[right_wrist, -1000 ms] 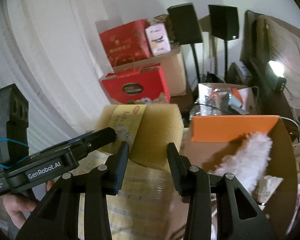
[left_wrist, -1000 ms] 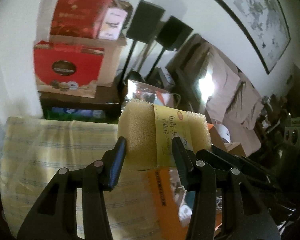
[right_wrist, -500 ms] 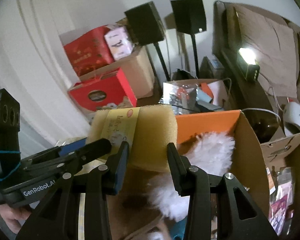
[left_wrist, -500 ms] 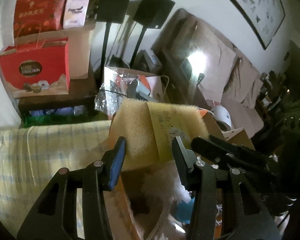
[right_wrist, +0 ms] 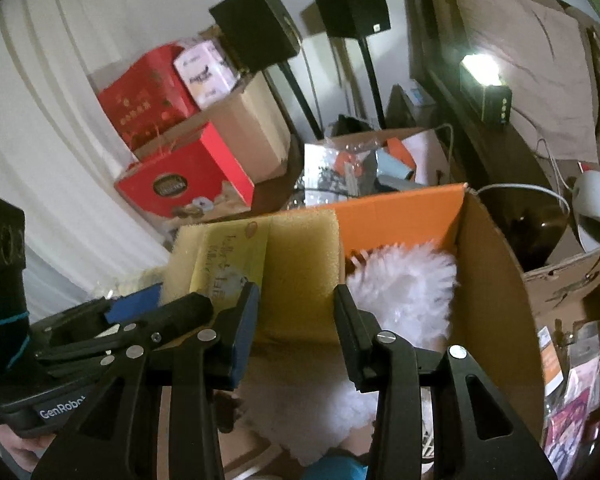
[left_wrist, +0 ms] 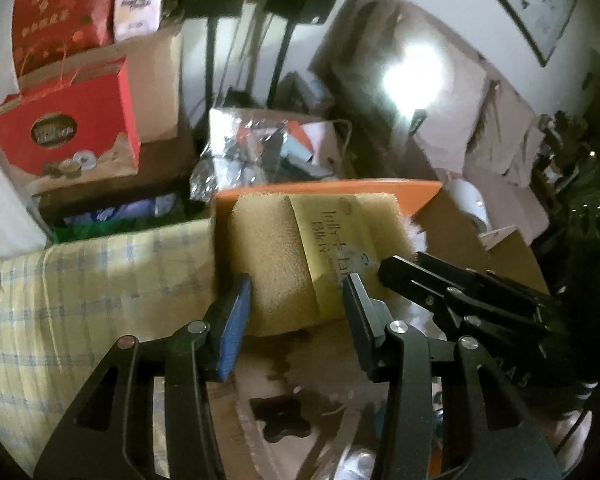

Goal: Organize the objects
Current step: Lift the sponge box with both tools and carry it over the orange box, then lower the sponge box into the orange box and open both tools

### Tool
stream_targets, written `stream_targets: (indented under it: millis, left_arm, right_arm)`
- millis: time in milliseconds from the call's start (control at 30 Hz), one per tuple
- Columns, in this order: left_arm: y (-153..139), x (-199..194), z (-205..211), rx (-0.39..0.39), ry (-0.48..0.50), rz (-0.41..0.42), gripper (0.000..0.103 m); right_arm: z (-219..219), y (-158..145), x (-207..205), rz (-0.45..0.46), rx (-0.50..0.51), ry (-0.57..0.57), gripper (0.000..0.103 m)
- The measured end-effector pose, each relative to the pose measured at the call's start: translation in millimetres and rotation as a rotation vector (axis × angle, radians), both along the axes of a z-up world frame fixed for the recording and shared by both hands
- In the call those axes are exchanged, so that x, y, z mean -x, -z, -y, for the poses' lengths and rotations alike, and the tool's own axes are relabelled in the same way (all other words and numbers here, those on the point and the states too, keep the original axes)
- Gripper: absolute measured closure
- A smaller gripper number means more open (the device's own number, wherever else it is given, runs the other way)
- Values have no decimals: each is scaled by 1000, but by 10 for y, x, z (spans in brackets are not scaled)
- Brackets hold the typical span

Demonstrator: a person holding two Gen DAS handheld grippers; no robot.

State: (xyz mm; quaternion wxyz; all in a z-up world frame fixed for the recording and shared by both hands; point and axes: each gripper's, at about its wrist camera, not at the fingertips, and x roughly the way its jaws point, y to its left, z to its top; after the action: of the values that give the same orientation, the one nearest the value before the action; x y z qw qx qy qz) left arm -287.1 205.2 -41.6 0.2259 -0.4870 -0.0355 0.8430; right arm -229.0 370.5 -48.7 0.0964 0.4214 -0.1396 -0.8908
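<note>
While both grippers clamp it, a yellow paper-banded sponge block (left_wrist: 300, 264) hangs over an open cardboard box (right_wrist: 488, 264).
Left gripper (left_wrist: 296, 300) and right gripper (right_wrist: 296, 308) — fingers narrowed onto the sponge's sides.

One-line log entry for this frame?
held: sponge | left tongs: gripping | right tongs: gripping | over: cardboard box | contents: white duster

White letters reading "GenRobot" stand on the black body of the left gripper (right_wrist: 204, 308), at the lower left of the right wrist view; the end of the word runs behind a finger. The yellow paper band (left_wrist: 332, 248) around the sponge (left_wrist: 272, 264) carries dark Korean-looking print, too blurred to read in either view. The red gift box (right_wrist: 188, 184) at the left bears a dark oval logo whose letters cannot be made out. The upper red box (left_wrist: 56, 16) shows gold characters, also illegible. The pink pack (right_wrist: 206, 70) beside it has unreadable dark script.
</note>
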Motion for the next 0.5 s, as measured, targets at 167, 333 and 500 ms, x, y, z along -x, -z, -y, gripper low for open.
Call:
stream_targets:
  millis: [167,333,500]
  left_arm:
    - [27,-18,-15,37,10,0,60]
    - [-54,-35,67,-15,-2,14,48]
    - [-280,-128,227,-49,-14,-41,28]
  right_arm:
    - [147,210,90,45,-43,-35,66]
    - [63,288,123,63,-8,-14,66]
    - [85,236,88,49,-46,-13,68]
